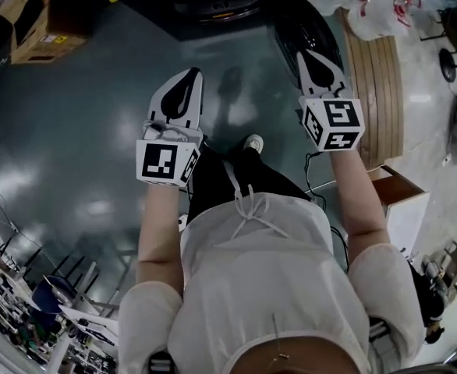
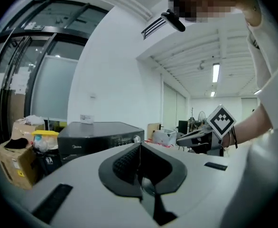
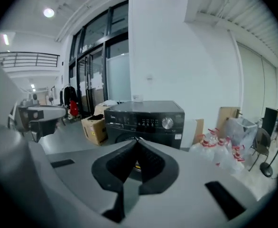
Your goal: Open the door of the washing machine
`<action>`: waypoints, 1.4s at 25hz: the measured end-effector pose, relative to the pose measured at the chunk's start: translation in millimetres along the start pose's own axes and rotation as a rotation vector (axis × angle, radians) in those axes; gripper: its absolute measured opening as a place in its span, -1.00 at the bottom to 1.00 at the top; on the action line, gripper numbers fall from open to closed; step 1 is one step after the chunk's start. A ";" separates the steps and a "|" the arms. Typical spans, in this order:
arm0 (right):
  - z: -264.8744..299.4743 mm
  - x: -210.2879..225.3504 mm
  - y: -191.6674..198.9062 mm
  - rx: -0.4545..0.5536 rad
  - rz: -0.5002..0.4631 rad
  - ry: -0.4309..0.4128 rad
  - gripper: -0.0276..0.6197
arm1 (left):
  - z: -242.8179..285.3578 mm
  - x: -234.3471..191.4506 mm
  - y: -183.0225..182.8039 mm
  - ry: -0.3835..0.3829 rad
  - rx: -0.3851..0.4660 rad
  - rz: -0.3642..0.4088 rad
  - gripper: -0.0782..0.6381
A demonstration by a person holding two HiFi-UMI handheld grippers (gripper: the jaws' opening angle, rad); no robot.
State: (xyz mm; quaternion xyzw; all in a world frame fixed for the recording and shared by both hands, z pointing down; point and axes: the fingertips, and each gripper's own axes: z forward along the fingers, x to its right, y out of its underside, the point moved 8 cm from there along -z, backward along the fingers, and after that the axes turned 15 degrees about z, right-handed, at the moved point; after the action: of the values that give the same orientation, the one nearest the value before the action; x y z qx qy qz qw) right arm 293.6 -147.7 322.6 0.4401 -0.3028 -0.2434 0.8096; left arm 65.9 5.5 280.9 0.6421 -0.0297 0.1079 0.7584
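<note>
The dark washing machine [image 1: 213, 6] stands at the top of the head view, beyond the grey floor. A dark round shape [image 1: 302, 26] juts from its front right and looks like the door swung out. I hold both grippers up in the air in front of me, apart from the machine. My left gripper [image 1: 193, 72] is shut and empty, its jaws meeting at the tips [image 2: 140, 145]. My right gripper [image 1: 302, 53] is shut and empty too [image 3: 138, 139]. The machine's control panel [image 3: 148, 121] shows above the right jaws, which hide its lower front.
Cardboard boxes [image 1: 37, 29] sit left of the machine. Tied plastic bags [image 1: 369, 6] lie to its right, beside a slatted wooden pallet [image 1: 377, 92]. A white box [image 1: 404, 205] stands by my right side. A stand [image 1: 451, 53] is at the far right.
</note>
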 end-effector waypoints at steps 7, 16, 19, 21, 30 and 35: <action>-9.3 -57.4 -56.8 0.179 -0.122 -0.158 -0.90 | -42.3 -39.6 -40.3 -0.077 0.035 0.071 -0.72; -40.9 -96.3 -103.3 0.330 -0.177 -0.227 -0.90 | -77.6 -56.8 -90.9 -0.153 0.090 0.104 -0.72; -51.4 -102.6 -112.1 0.386 -0.216 -0.230 -0.91 | -83.6 -61.1 -98.1 -0.165 0.106 0.111 -0.72; -57.0 -104.4 -115.4 0.396 -0.228 -0.225 -0.91 | -83.9 -62.3 -101.6 -0.168 0.100 0.129 -0.72; -66.8 -100.9 -112.6 0.394 -0.217 -0.216 -0.91 | -70.5 -59.5 -102.9 -0.165 0.110 0.155 -0.72; -67.3 -100.0 -113.7 0.401 -0.212 -0.224 -0.91 | -64.2 -60.4 -101.3 -0.156 0.090 0.150 -0.72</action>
State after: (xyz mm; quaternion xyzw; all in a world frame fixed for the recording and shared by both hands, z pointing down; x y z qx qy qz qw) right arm 256.7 -99.7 168.4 0.5916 -0.3852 -0.3092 0.6372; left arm 21.5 45.5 160.7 0.6778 -0.1317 0.1155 0.7140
